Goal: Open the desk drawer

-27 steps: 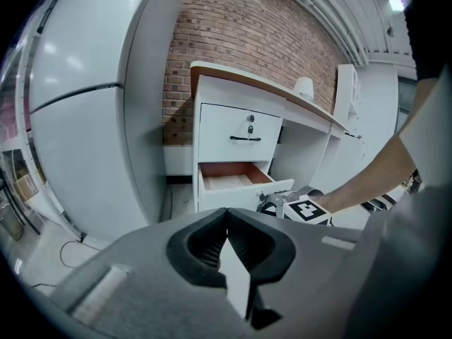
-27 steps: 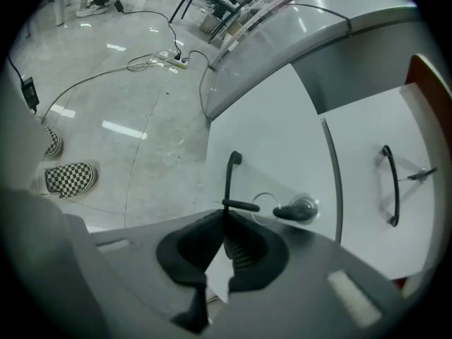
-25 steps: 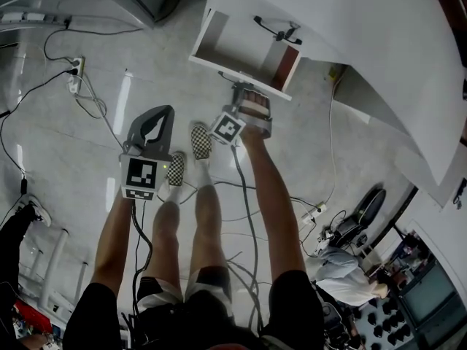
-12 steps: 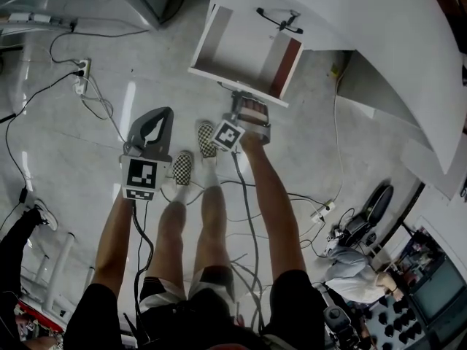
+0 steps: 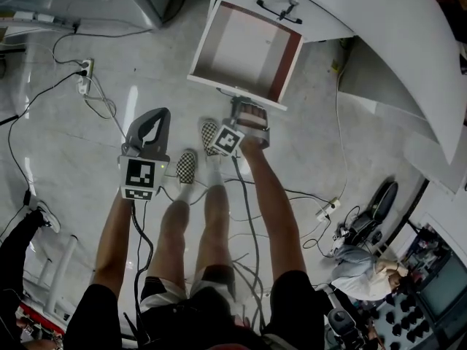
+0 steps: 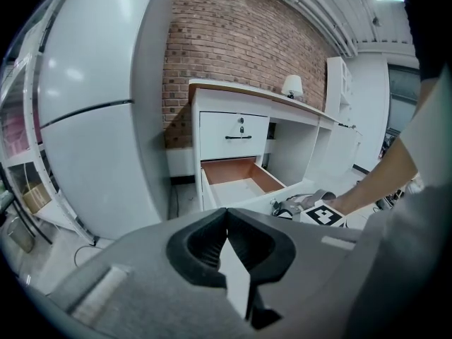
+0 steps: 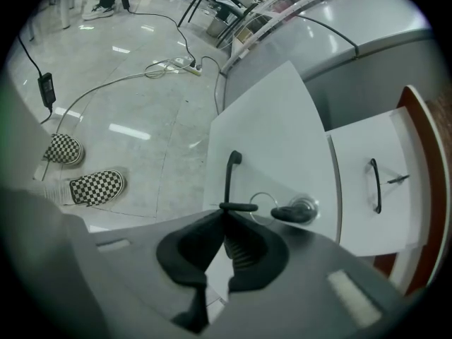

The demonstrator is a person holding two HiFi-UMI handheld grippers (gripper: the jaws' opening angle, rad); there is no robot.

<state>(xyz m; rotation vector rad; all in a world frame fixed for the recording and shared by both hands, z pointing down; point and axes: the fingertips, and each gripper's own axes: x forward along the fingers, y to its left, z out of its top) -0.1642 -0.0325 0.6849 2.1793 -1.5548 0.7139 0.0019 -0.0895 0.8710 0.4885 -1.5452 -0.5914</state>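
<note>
The white desk (image 5: 365, 28) has its lower drawer (image 5: 217, 84) pulled well out, showing a bare reddish-brown inside. My right gripper (image 5: 241, 108) is at the drawer's front panel. In the right gripper view it (image 7: 226, 215) is shut on the thin black handle (image 7: 228, 179) of that drawer front (image 7: 275, 133). A key (image 7: 291, 211) sits in the lock beside the handle. My left gripper (image 5: 161, 114) hangs over the floor to the left of the drawer, shut and holding nothing. The left gripper view shows the open drawer (image 6: 239, 183) and the right gripper's marker cube (image 6: 323, 215).
The upper drawer (image 7: 367, 182) stays closed, with its own black handle (image 5: 280, 10). A tall white fridge (image 6: 92, 119) stands left of the desk. Cables and power strips (image 5: 84, 77) lie on the floor. The person's checkered shoes (image 5: 187, 167) stand below the drawer. Another person sits at lower right (image 5: 361, 277).
The drawer has slid further out of the desk, with the right gripper still on its handle. Both grippers and the feet have backed away from the desk.
</note>
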